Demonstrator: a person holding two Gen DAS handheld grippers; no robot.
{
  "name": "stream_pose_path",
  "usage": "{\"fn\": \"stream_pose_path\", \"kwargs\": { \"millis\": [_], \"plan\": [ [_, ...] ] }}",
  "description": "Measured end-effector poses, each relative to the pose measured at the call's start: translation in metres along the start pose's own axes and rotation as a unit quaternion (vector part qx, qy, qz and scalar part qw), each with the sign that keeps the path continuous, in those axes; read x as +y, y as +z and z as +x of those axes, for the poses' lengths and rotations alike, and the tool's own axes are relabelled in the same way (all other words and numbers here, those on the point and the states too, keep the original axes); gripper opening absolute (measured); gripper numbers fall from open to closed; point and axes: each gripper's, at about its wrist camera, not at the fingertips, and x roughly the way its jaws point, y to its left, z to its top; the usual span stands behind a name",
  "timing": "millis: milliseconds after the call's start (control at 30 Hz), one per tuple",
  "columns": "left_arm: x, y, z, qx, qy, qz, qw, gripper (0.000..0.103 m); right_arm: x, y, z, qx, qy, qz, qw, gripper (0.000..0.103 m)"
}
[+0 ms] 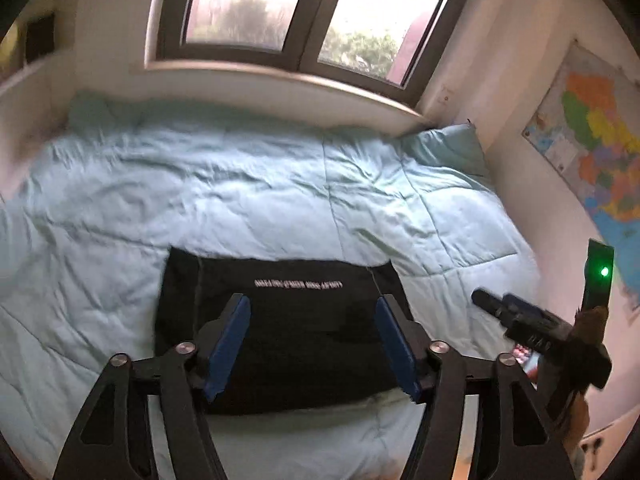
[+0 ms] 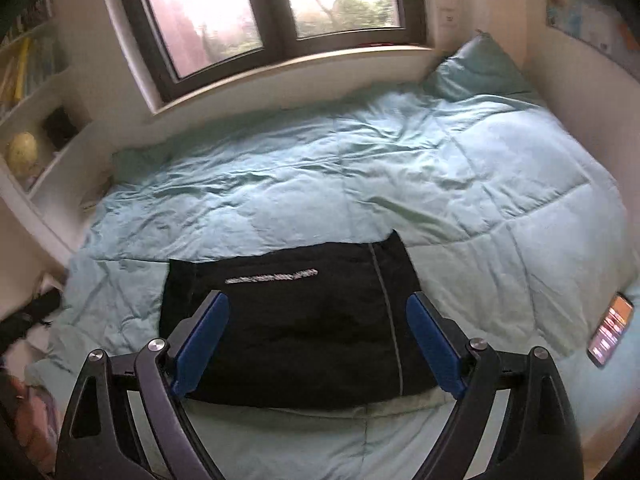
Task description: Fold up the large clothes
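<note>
Garment [image 1: 296, 332], black, lies folded into a flat rectangle on the light blue quilt [image 1: 240, 184] near the bed's front edge, a line of white lettering [image 1: 298, 283] across it. Left gripper [image 1: 312, 344] hangs above it, jaws spread wide, holding nothing. Right gripper [image 2: 318, 344] likewise spread and empty over the garment. Phone [image 2: 611, 328] rests on the quilt to the right, well apart. Pillow [image 2: 476, 68] sits at the far corner under the window [image 2: 272, 8].
</note>
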Motion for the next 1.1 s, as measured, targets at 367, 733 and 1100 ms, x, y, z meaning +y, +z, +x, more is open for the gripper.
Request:
{"fn": "stream_pose_path", "kwargs": {
  "millis": [367,733,1100],
  "plan": [
    [-0.004,-0.015,-0.001,0.017,0.066,-0.010,0.9976,0.073,0.024,-0.021,-0.011,0.028,-0.031,-0.034,0.999,0.092],
    [-0.005,-0.023,0.014,0.025,0.107,0.007,0.9939,0.073,0.021,-0.027,0.003,0.050,-0.030,-0.028,0.998,0.092],
    [-0.002,-0.028,0.022,0.034,0.120,0.012,0.9921,0.073,0.014,-0.031,0.013,0.065,-0.059,-0.036,0.996,0.092]
  ]
}}
